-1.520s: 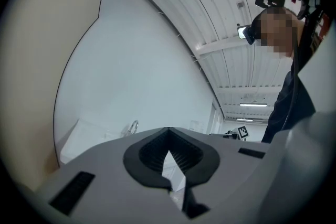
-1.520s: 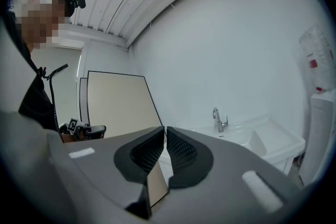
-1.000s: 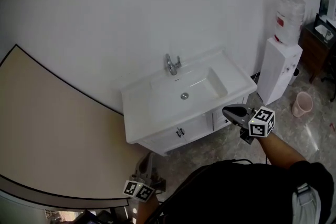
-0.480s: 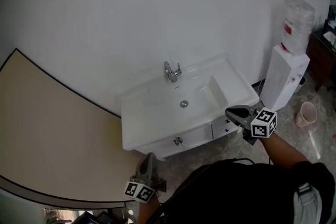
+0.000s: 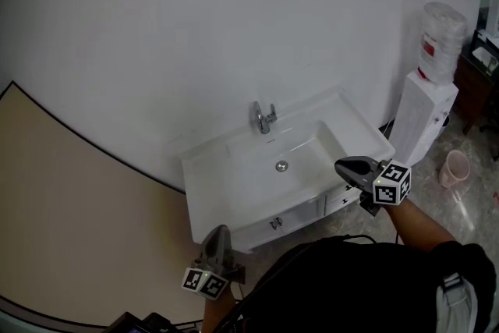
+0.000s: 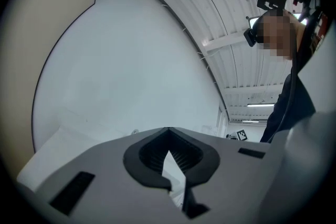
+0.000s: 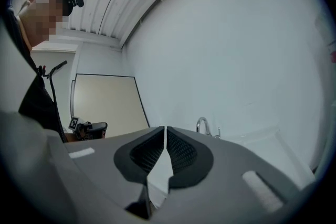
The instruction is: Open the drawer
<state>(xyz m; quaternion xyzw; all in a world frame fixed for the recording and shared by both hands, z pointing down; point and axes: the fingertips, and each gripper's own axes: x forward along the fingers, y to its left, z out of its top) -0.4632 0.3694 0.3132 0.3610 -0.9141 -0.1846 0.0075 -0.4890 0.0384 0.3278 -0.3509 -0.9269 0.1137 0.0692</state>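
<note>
While you stand facing the white vanity (image 5: 204, 168), its drawer (image 5: 290, 214) sits shut. It is flush in the cabinet front just below the basin, with a small handle (image 5: 275, 224) near its middle. A narrower front lies to its right, partly behind your right gripper (image 5: 344, 164).

Your right gripper is held out near the vanity's right front corner, its marker cube toward you. Its fingers are pressed together with only a hairline slit between the pads, and nothing is between them. In the right gripper view (image 7: 165, 131) the faucet (image 7: 202, 125) and the countertop lie beyond the tips.

Your left gripper (image 5: 218, 236) is low at the bottom of the head view, just in front of the vanity's left lower front and apart from the drawer handle. Its fingers are also closed, tips meeting and empty, as the left gripper view (image 6: 168, 134) shows.

On top of the vanity the faucet (image 5: 263, 118) stands behind the basin, and the drain (image 5: 281, 165) is in the basin floor. A beige panel (image 5: 62, 199) fills the left side. To the right stand a white water dispenser (image 5: 421, 121) with its bottle (image 5: 442, 31), a pink bucket (image 5: 454, 168) on the floor, and a dark wooden cabinet (image 5: 470, 82) at the edge.
</note>
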